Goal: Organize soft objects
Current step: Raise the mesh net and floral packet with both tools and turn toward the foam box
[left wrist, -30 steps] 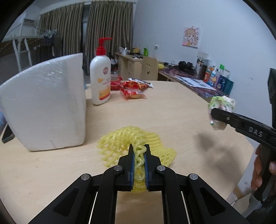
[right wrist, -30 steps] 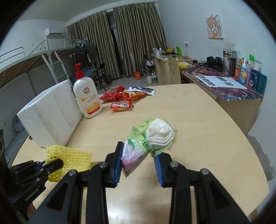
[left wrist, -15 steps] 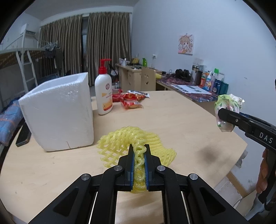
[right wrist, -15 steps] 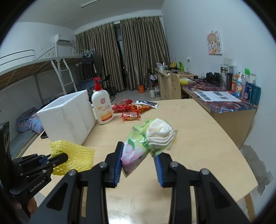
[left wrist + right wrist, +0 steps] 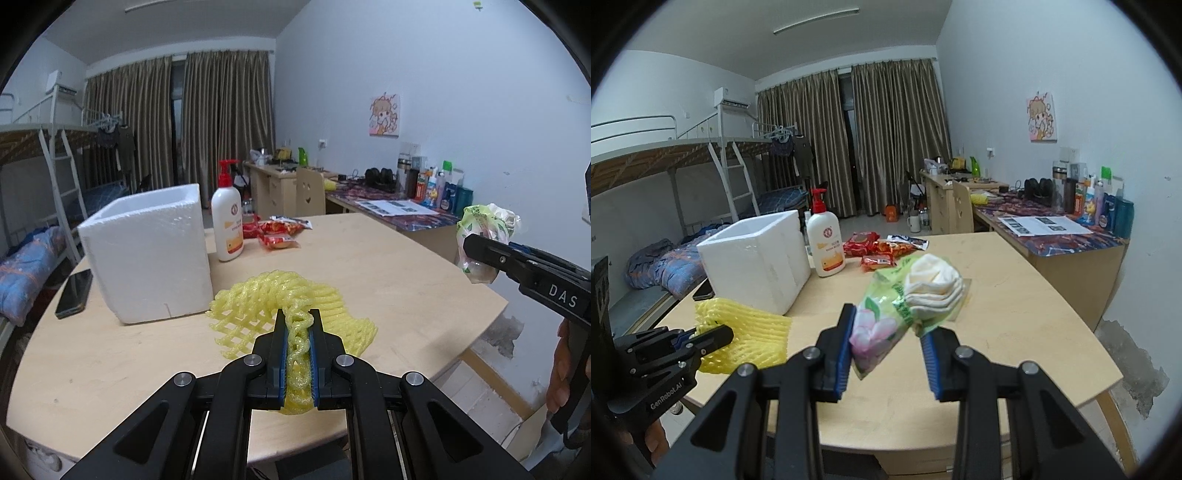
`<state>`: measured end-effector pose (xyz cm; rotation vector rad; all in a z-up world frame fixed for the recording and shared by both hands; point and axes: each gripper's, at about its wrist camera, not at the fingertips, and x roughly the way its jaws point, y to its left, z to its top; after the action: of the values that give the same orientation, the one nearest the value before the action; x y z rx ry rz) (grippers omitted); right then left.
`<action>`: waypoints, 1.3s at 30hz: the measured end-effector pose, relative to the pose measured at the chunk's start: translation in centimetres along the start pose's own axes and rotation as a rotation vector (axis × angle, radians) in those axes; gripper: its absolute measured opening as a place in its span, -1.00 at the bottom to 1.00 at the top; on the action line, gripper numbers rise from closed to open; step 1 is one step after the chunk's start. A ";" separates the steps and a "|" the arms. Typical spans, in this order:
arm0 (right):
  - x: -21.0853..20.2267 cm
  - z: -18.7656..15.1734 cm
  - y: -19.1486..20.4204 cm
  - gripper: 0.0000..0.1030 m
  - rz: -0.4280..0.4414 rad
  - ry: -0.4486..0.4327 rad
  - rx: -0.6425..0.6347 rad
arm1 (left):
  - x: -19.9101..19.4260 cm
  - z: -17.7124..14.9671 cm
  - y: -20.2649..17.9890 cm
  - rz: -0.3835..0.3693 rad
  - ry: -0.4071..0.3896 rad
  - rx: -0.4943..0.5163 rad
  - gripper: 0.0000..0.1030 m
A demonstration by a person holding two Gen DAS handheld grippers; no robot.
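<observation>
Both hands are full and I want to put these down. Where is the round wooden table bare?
Bare: the round wooden table from the red snack packets to its right and near edges. Crowded: the far left, where the white foam box, lotion pump bottle and black phone stand.

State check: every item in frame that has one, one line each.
left gripper: shut on yellow foam net, lifted off table
right gripper: shut on tissue pack, lifted
white foam box: upright, top open
lotion pump bottle: upright
phone: flat, screen dark
red snack packets: lying on table
</observation>
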<state>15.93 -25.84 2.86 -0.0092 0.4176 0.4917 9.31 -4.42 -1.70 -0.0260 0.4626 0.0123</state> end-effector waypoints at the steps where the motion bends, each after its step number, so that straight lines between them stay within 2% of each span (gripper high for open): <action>1: -0.4 -0.1 0.2 -0.26 0.002 -0.007 -0.003 | -0.8 -0.2 0.0 0.001 -0.014 0.004 -0.81; 25: -9.3 -1.6 4.8 -0.26 0.046 -0.190 -0.084 | -13.3 -3.7 -0.7 0.043 -0.213 0.031 -0.81; 39: -9.4 -1.9 7.0 -0.26 0.104 -0.221 -0.127 | -16.9 -4.2 1.7 0.132 -0.267 0.004 -0.81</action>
<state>4.50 -24.18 5.44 -0.0557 0.1705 0.6146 -7.73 -2.89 2.07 0.0101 0.1971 0.1432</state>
